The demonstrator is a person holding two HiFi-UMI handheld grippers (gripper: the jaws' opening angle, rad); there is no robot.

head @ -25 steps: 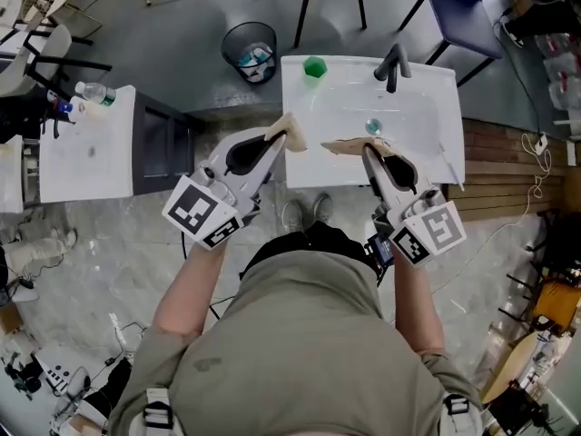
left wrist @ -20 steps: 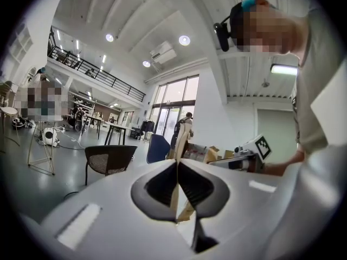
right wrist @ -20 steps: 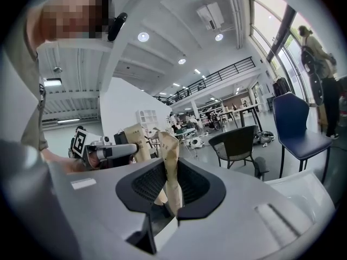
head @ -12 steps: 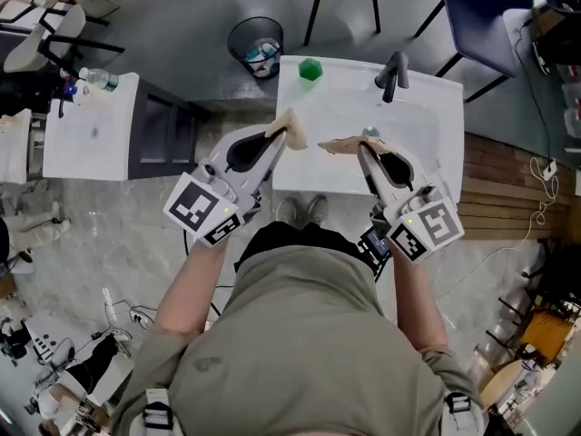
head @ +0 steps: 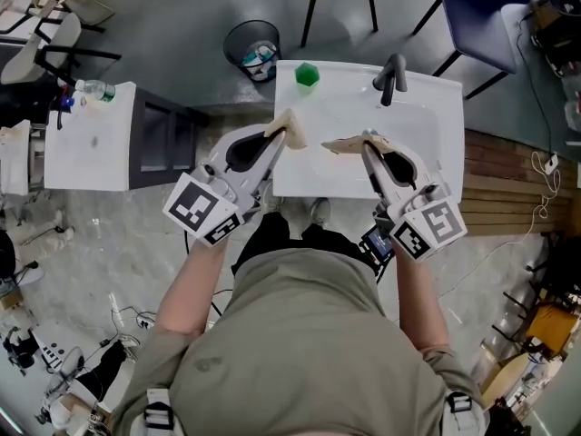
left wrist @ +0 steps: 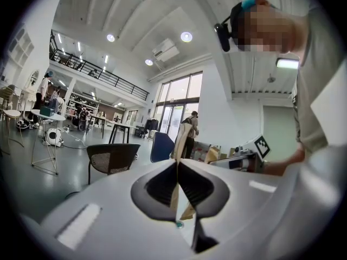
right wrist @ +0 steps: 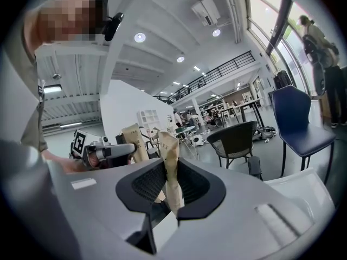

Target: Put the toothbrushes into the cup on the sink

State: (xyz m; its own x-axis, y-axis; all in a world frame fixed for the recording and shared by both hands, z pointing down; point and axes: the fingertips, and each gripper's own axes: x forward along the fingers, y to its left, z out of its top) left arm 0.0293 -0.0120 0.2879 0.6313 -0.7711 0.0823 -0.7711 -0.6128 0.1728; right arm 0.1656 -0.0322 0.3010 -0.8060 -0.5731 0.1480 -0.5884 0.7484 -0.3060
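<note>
Pinching a flat, tan paper-sleeved packet, the left gripper (head: 278, 135) (left wrist: 176, 166) has its jaws closed tight on the left toothbrush (head: 290, 126) (left wrist: 182, 138). The sleeve stands up from the ribbed dark pads with its long axis along the jaws. It juts past the tips over the near-left corner of the sink (head: 422, 121).

The right gripper (head: 367, 144) (right wrist: 168, 173) likewise clamps the right toothbrush (head: 343, 144) (right wrist: 167, 145), a creased kraft-paper sleeve. Its long axis runs roughly along the sink's near edge. The free end points toward the left gripper, and the two sleeves are near each other but apart.

The sink is white, smooth and rectangular. A small green faceted cup (head: 307, 74) sits at its far-left corner, well apart from both sleeves. A dark faucet (head: 390, 67) stands at the far edge.
</note>
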